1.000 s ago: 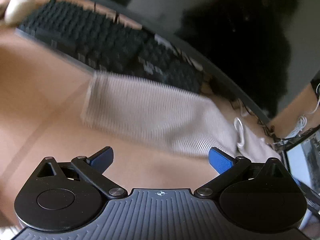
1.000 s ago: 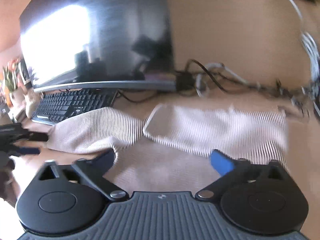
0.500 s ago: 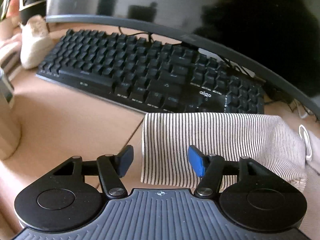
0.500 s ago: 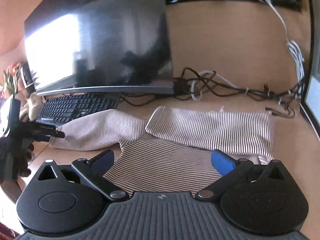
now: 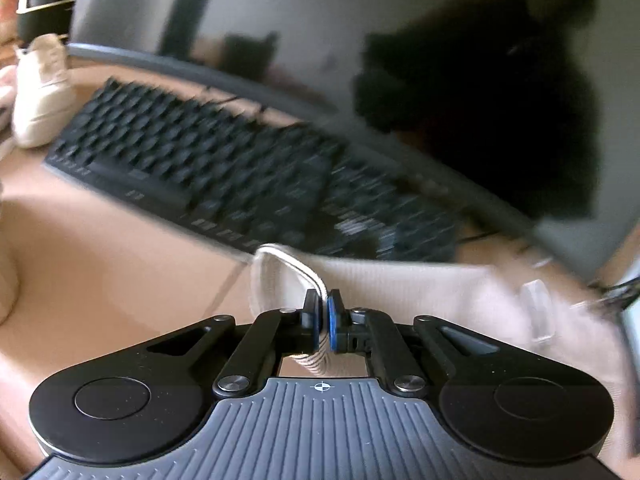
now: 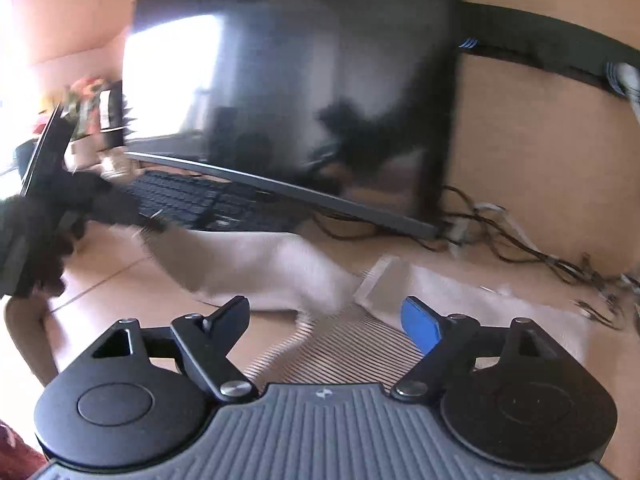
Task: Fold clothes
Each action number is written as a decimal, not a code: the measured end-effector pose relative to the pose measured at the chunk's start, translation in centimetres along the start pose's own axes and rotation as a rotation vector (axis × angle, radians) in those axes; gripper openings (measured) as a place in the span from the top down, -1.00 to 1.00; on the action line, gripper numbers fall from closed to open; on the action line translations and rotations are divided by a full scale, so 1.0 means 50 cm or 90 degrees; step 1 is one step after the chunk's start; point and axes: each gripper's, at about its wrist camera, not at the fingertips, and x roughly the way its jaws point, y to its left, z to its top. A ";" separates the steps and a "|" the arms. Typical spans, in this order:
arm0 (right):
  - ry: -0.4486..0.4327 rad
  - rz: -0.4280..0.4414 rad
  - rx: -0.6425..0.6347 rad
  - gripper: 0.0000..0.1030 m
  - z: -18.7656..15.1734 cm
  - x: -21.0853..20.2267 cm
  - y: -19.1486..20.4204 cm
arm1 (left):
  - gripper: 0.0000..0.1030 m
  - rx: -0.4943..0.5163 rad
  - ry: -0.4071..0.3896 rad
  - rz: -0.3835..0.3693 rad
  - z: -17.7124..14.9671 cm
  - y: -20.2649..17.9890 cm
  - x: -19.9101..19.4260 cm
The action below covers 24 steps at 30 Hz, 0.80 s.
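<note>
The sleeve-fold step appears to be in hand. The left tool (image 5: pixel 324 322) is clamped tight on the cuff end of the left sleeve (image 5: pixel 280 280) of a striped top (image 6: pixel 340 356), a loop of fabric being pinched between the blue pads. The right tool (image 6: pixel 326 318) is spread wide with nothing held, hovering over the body of the top, which is spread on the tabletop (image 6: pixel 120 280) in front of the keyboard (image 6: pixel 192 200) and monitor (image 6: pixel 300 100). The other sleeve (image 6: pixel 460 292) is seen lying across the upper part of the top, apparently folded in already.

The next move is judged to call for the held cuff to be carried inward over the body and laid flat, with the pads opened only once the fabric is down; the body may need to be pinned by the right tool so it is not dragged.

Room is limited at the back: the keyboard lies just beside the sleeve, and a tangle of cables (image 6: pixel 520 248) runs near the far edge of the top. A light shoe (image 5: pixel 40 92) stands at the keyboard's far end. Bare tabletop is seen to the near left. Both views are blurred, so fine detail cannot be told.
</note>
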 end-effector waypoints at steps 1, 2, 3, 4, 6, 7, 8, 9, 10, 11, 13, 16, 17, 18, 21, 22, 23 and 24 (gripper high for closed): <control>-0.006 0.009 -0.015 -0.62 0.006 0.005 0.014 | 0.90 0.001 -0.009 -0.030 0.008 -0.018 -0.018; -0.013 0.019 -0.030 -0.61 0.013 0.011 0.029 | 0.90 0.007 -0.017 -0.060 0.014 -0.038 -0.034; -0.022 0.032 -0.052 -0.60 0.020 0.015 0.044 | 0.90 0.014 -0.025 -0.094 0.021 -0.061 -0.049; -0.031 0.045 -0.075 -0.57 0.027 0.018 0.060 | 0.90 0.021 -0.034 -0.129 0.027 -0.085 -0.064; -0.051 0.060 -0.116 -0.57 0.038 0.024 0.087 | 0.90 0.036 -0.045 -0.194 0.037 -0.136 -0.088; -0.062 0.061 -0.124 -0.57 0.044 0.029 0.095 | 0.90 0.043 -0.047 -0.225 0.041 -0.162 -0.097; -0.073 0.062 -0.131 -0.57 0.050 0.034 0.102 | 0.90 0.046 -0.045 -0.255 0.042 -0.187 -0.103; -0.086 0.055 -0.130 -0.57 0.058 0.038 0.105 | 0.90 0.050 -0.040 -0.284 0.043 -0.213 -0.106; -0.103 0.041 -0.124 -0.57 0.065 0.041 0.103 | 0.90 0.055 -0.031 -0.314 0.042 -0.241 -0.107; -0.119 0.029 -0.112 -0.57 0.071 0.041 0.096 | 0.90 0.060 -0.022 -0.344 0.042 -0.268 -0.107; -0.152 0.004 -0.081 -0.48 0.084 0.034 0.072 | 0.90 0.075 -0.001 -0.397 0.036 -0.322 -0.105; -0.159 -0.050 -0.029 0.73 0.095 0.018 0.004 | 0.89 0.108 0.023 -0.444 0.012 -0.392 -0.104; -0.152 -0.059 -0.005 0.81 0.095 0.016 -0.024 | 0.88 0.119 0.024 -0.446 0.008 -0.406 -0.099; -0.139 -0.068 0.025 0.82 0.094 0.014 -0.059 | 0.78 0.126 0.026 -0.449 0.004 -0.417 -0.094; -0.113 -0.125 0.107 0.84 0.076 0.004 -0.162 | 0.10 0.109 0.047 -0.448 -0.015 -0.429 -0.071; -0.107 -0.139 0.130 0.84 0.070 0.001 -0.195 | -0.16 0.107 0.054 -0.435 -0.024 -0.430 -0.057; -0.099 -0.149 0.146 0.84 0.065 -0.001 -0.222 | -0.23 0.113 0.066 -0.417 -0.035 -0.430 -0.041; -0.091 -0.158 0.160 0.84 0.060 -0.001 -0.248 | -0.31 0.119 0.078 -0.399 -0.045 -0.431 -0.025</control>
